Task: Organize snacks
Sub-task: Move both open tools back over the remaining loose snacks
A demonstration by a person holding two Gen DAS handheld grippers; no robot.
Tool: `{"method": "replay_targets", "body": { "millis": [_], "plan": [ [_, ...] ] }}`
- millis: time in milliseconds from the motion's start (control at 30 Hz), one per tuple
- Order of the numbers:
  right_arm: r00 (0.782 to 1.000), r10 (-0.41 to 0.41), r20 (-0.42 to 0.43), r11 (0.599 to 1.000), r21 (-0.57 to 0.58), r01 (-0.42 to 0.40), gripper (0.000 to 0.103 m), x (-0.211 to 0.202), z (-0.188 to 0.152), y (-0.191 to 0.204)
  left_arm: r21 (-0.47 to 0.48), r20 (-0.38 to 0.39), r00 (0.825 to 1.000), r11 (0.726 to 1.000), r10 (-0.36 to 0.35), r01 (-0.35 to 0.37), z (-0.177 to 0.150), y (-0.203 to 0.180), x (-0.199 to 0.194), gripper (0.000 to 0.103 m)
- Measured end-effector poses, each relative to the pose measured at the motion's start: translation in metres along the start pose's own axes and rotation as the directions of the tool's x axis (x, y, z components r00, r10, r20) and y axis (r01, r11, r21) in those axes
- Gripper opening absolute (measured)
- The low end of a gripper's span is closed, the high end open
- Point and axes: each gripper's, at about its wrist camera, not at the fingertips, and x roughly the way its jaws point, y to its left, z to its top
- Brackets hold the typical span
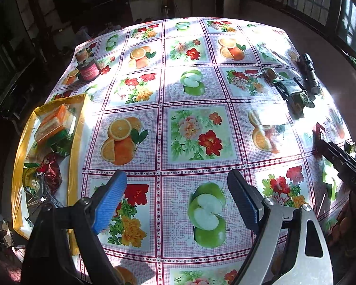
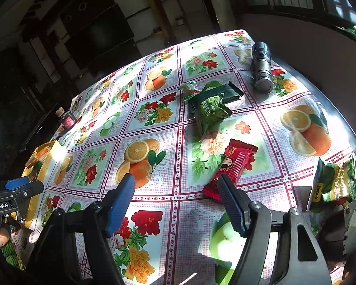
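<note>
Above the worktop, left hand-held gripper was pitched steeply down, fingers spread, nothing between them. Right hand-held gripper tilted down less steeply, also released and empty, its right finger just near the red snack packet. Green pea packets lay beyond the red one, beside a flashlight. Yellow tray of snacks sat at the worktop's left edge.

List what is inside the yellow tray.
The yellow tray holds an orange-and-clear packet, green wrappers and a dark red packet. Whatever lies beneath that pile is covered.
</note>
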Motion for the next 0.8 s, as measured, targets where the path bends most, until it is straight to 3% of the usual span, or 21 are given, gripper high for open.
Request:
{"method": "replay_targets", "body": {
  "millis": [133, 233, 400, 500, 600, 733, 800],
  "plan": [
    [1.000, -0.016, 0.023, 1.000, 0.010, 0.016, 0.073, -0.003, 0.004, -0.007, 0.019, -0.014, 1.000, 1.000, -0.015, 0.015, 0.000, -0.013, 0.004, 0.087],
    [0.996, -0.083, 0.045, 0.996, 0.024, 0.082, 0.074, -0.002, 0.016, -0.011, 0.034, -0.026, 0.999, 0.999, -0.021, 0.021, 0.000, -0.020, 0.006, 0.087],
    [0.985, -0.068, 0.159, 0.997, 0.029, 0.064, 0.074, -0.029, 0.066, -0.019, 0.058, -0.031, 0.999, 0.998, -0.031, 0.033, -0.002, -0.030, 0.007, 0.087],
    [0.958, -0.184, 0.222, 0.982, 0.000, 0.188, 0.082, -0.037, 0.112, -0.034, 0.050, -0.035, 0.998, 0.997, -0.050, 0.052, -0.002, -0.032, 0.008, 0.087],
    [0.948, -0.247, 0.199, 0.967, 0.118, 0.227, 0.082, -0.016, 0.145, -0.068, 0.046, -0.045, 0.996, 0.996, -0.075, 0.077, -0.003, -0.035, 0.009, 0.087],
    [0.869, -0.434, 0.238, 0.899, 0.062, 0.433, 0.082, 0.020, 0.148, -0.068, 0.057, -0.038, 0.996, 0.995, -0.085, 0.087, -0.003, -0.035, 0.006, 0.087],
    [0.859, -0.465, 0.215, 0.880, 0.005, 0.475, 0.082, 0.039, 0.141, -0.065, 0.053, -0.036, 0.995, 0.994, -0.093, 0.094, -0.003, -0.032, 0.005, 0.087]
  ]
}}
